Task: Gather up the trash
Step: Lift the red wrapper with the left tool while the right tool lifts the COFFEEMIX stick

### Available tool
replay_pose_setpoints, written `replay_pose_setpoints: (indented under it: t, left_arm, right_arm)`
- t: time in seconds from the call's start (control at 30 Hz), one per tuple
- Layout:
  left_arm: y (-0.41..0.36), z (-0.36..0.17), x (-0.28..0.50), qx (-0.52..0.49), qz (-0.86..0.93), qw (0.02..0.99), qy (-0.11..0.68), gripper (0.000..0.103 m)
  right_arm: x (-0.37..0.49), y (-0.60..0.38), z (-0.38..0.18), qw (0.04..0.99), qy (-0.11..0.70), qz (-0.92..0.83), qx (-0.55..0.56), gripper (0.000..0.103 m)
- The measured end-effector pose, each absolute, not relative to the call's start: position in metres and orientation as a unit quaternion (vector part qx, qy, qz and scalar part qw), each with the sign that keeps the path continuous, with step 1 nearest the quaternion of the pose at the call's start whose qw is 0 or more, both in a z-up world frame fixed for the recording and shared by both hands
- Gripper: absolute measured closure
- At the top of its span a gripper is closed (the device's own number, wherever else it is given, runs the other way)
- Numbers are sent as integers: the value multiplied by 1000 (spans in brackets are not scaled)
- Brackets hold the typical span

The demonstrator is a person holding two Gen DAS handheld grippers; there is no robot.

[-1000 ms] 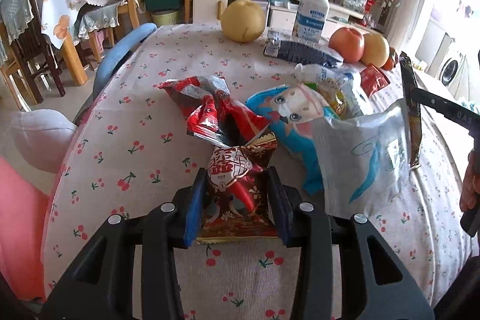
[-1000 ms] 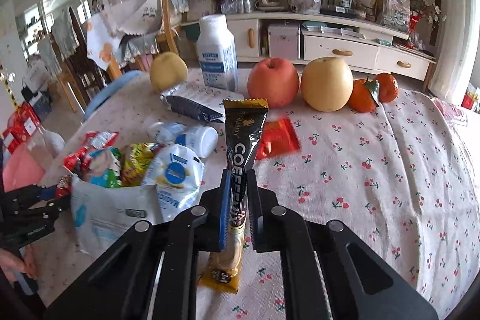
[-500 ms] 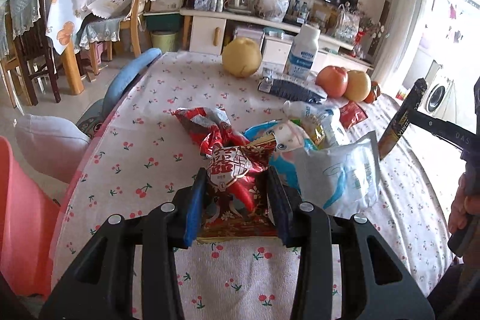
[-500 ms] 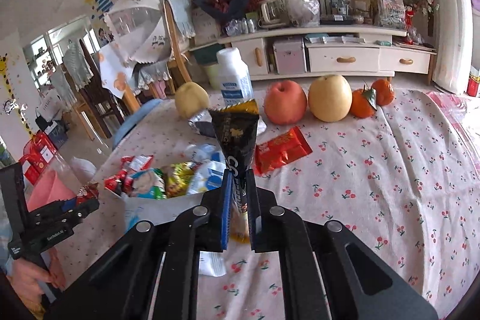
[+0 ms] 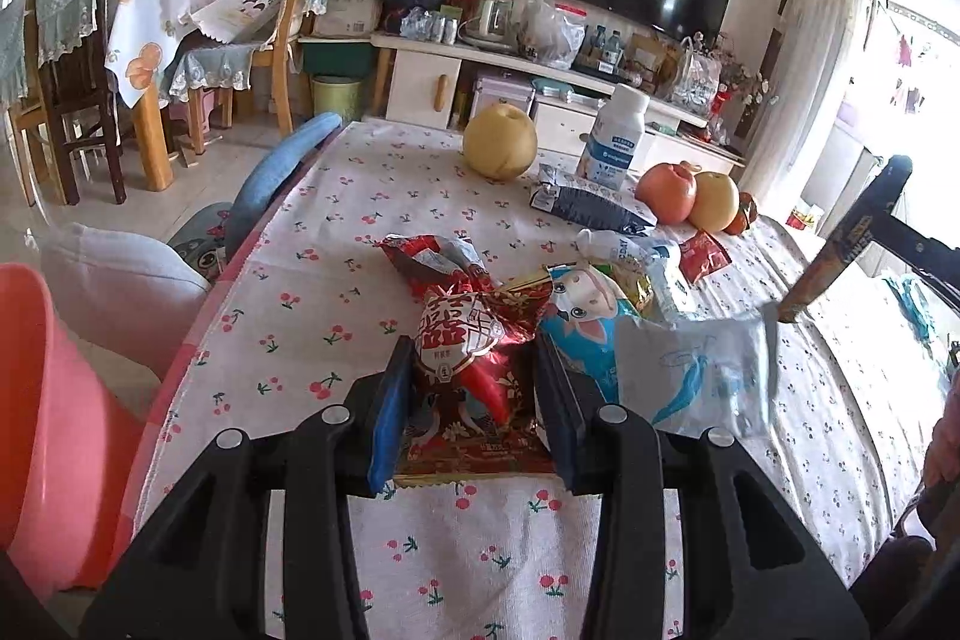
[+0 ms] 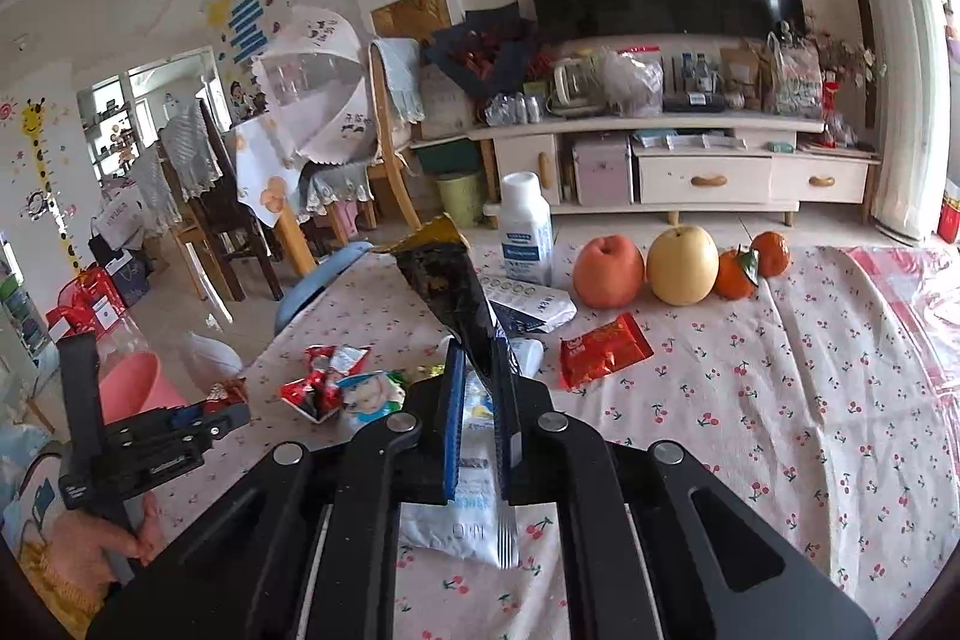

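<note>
The red snack packet [image 5: 474, 370], printed with a round white seal of Chinese characters and a red chilli, is sitting pinched between the jaws of the left gripper [image 5: 474, 388], which are standing partly apart and pressing on its two sides. It is hanging just above the cherry-print tabletop [image 5: 336, 244]. The right gripper [image 6: 477, 400] is clamping a long black and gold sachet [image 6: 447, 292] with its jaws nearly together; the sachet is sticking up and forward from them, and its lettering is too dark to read in the right wrist view.

Just beyond the red snack packet, a pile of wrappers is lying on the tabletop: a torn red wrapper [image 5: 432, 259], a blue packet with a cartoon animal face [image 5: 585, 316] and a white plastic bag with a blue drawing [image 5: 696, 376]. Beyond the pile, a dark grey pouch [image 5: 591, 208] and a small red sachet [image 6: 603, 349] are resting flat. Farther from the packet, a white bottle with a blue label [image 6: 527, 229], too small to read, is standing upright near a yellow pear [image 5: 499, 141], with an apple [image 6: 607, 271], another pear [image 6: 684, 265] and two tangerines [image 6: 750, 262] lined up beside it. A pink bin [image 5: 42, 436] is sitting left of the packet, off the tabletop's edge.
</note>
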State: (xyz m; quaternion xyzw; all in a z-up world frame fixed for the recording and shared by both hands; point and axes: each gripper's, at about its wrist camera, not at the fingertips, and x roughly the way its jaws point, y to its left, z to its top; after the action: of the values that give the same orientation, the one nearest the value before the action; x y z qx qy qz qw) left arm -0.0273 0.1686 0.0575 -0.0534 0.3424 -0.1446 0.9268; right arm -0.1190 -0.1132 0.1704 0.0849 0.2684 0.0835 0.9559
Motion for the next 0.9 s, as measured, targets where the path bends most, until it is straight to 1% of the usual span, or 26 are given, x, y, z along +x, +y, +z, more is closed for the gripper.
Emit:
replay_pose_setpoints:
  t: [0.23,0.37,0.53,0.67,0.77,0.8,0.83,0.87,0.9]
  left_arm:
    - [174,59,-32,-58,-145,928,338,61]
    - [177,60,-33,-59,-146,928,338,61]
    - [178,60,-35,-58,-143,928,340,61]
    - [177,59,-36,-54,-145,927,342,61]
    - [177,58,-35,-50,-143,927,344,61]
    - [177,58,-35,-50,-142,927,344,61]
    - [177,58,-35,-50,-143,927,344,61]
    - [177,58,-35,-50,-143,927,344,61]
    - [177,58,-35,-49,-143,926,345,61]
  right_arm:
    - [-139,-107,187,959,255,94,85,96]
    - [-145,-101,180,950,277,110,90,96]
    - [-133,-82,148,930,335,131,70,96]
    - [-110,-67,101,911,392,118,55,96]
    - [-102,-62,75,899,419,116,61,95]
    - [-101,-60,71,897,421,122,65,91]
    - [-102,-57,69,898,419,122,60,75]
    - [-103,-55,69,900,416,119,52,64]
    - [-105,-52,69,905,410,111,36,41]
